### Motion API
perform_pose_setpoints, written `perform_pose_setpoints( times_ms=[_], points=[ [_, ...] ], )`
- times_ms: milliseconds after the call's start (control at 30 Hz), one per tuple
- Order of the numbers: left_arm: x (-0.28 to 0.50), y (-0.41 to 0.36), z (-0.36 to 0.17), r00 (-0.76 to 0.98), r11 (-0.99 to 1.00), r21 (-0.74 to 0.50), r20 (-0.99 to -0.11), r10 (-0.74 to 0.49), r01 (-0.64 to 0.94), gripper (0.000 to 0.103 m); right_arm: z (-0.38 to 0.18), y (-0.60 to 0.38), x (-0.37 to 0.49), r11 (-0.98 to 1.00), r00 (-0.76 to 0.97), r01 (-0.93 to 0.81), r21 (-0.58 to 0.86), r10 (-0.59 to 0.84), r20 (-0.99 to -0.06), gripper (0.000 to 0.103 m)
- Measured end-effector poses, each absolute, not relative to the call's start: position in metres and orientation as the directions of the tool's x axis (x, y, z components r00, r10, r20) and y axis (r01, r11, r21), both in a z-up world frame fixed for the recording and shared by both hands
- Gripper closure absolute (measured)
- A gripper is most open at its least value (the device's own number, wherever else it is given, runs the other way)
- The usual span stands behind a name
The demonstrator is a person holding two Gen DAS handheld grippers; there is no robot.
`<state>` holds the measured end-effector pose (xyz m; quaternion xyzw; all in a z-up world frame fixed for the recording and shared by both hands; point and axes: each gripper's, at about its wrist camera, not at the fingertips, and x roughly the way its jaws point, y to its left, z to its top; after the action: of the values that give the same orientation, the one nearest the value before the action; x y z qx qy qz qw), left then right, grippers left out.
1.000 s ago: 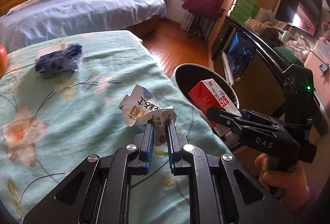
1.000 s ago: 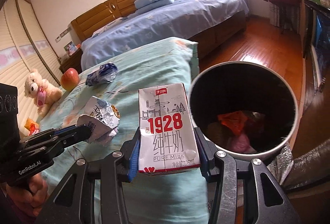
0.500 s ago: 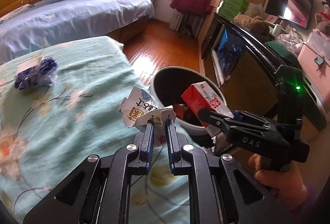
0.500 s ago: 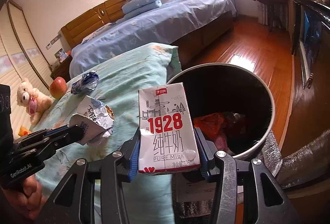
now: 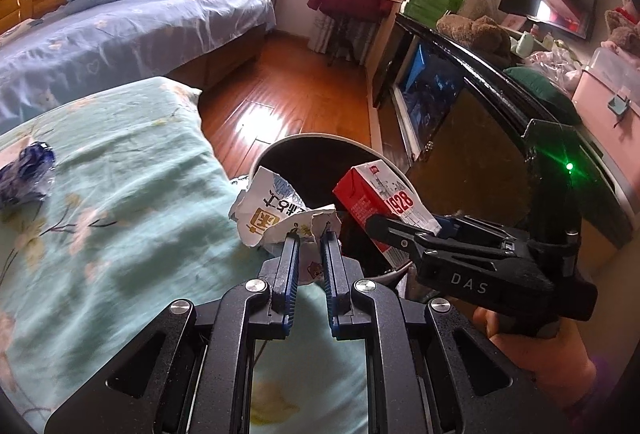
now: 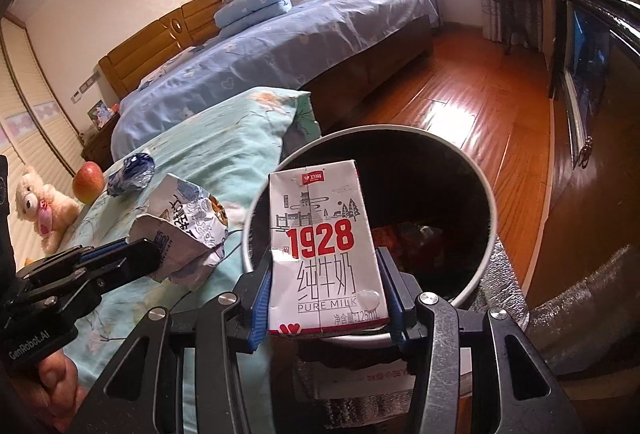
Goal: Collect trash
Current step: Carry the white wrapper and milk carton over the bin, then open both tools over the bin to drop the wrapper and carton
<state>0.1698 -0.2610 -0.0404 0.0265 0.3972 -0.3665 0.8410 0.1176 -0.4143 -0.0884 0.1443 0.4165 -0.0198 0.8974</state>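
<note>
My left gripper (image 5: pixel 308 240) is shut on a crumpled white snack wrapper (image 5: pixel 272 214), held at the bed's edge right beside the bin rim. The same wrapper (image 6: pixel 188 222) shows at left in the right wrist view, pinched by the left gripper (image 6: pixel 148 254). My right gripper (image 6: pixel 326 274) is shut on a white and red "1928" milk carton (image 6: pixel 324 246), upright over the near rim of the round black trash bin (image 6: pixel 490 218). In the left wrist view the carton (image 5: pixel 380 206) hangs over the bin (image 5: pixel 320 158). Red and dark trash lies inside the bin.
A crumpled blue wrapper (image 6: pixel 132 174), a red apple (image 6: pixel 88 182) and a teddy bear (image 6: pixel 40 206) lie on the green floral bedcover (image 5: pixel 120 214). A blue bed (image 5: pixel 120 34) stands behind. A dark cabinet (image 5: pixel 480 94) flanks the wooden floor on the right.
Both grippers have moved sideways off the bed toward the bin. The carton now hangs over the bin opening and the wrapper has reached the bin's rim. Both grips are unchanged.
</note>
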Motion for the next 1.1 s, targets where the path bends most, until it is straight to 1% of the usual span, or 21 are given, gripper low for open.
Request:
perform_pose_setpoints(
  times_ms=[333, 1100],
  points=[
    [0.183, -0.282, -0.045, 0.383, 0.709, -0.245, -0.703, -0.599, 0.661, 0.092, -0.092, -0.438, 0.130, 0.954, 0.639, 0.182, 0.239, 0.071, -0.766, 0.055],
    [0.193, -0.295, -0.050, 0.367, 0.709, -0.246, -0.718, -0.592, 0.661, 0.092, -0.097, -0.458, 0.145, 0.949, 0.623, 0.204, 0.241, 0.064, -0.779, 0.055]
  ],
)
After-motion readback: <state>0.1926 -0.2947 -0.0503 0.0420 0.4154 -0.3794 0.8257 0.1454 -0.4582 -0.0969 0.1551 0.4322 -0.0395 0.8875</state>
